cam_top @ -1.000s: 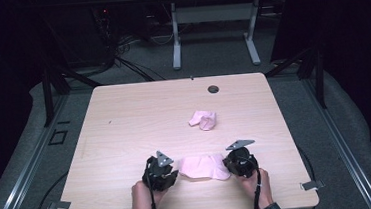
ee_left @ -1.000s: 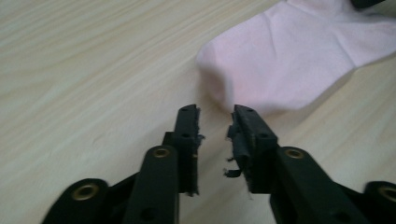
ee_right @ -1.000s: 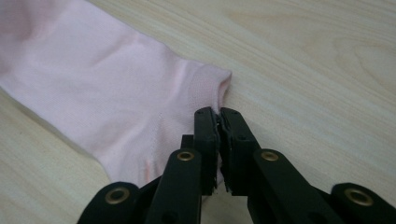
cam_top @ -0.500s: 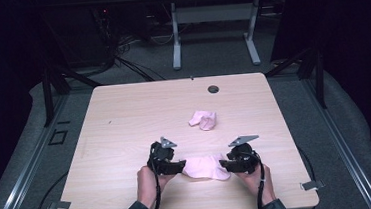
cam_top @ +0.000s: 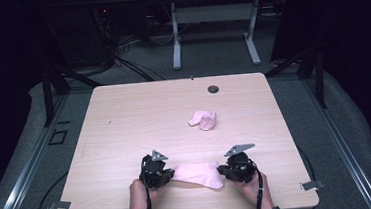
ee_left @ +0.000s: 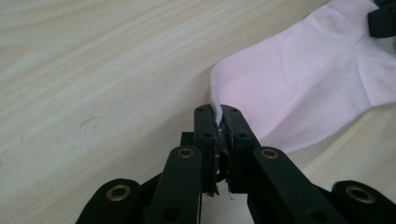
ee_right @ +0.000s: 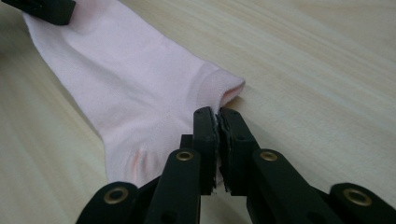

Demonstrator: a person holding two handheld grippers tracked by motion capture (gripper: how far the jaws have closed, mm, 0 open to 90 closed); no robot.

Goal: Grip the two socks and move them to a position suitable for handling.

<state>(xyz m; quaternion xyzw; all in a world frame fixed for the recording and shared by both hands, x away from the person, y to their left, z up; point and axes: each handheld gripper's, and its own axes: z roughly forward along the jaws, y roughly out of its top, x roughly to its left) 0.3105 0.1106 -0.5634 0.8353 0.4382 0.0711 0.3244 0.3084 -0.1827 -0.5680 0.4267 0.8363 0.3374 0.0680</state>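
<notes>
A pale pink sock (cam_top: 196, 175) lies flat near the table's front edge, stretched between both grippers. My left gripper (cam_top: 168, 176) is at its left end, and in the left gripper view the gripper (ee_left: 219, 112) is shut on the sock's (ee_left: 303, 79) edge, with fabric pinched between the pads. My right gripper (cam_top: 224, 170) is at the other end, shut (ee_right: 218, 114) on the cuff rim of the sock (ee_right: 135, 88). Both pairs of jaws have just been closing, with the sock's fabric between them.
A second pink sock (cam_top: 203, 119) lies crumpled near the middle of the wooden table (cam_top: 124, 114). A dark cable hole (cam_top: 213, 88) sits by the far edge. Beyond the table stands another table's frame (cam_top: 176, 40).
Half a second ago both grippers stood a little farther from the front edge. Now they are back down at the sock's two ends, and the sock lies drawn out between them.
</notes>
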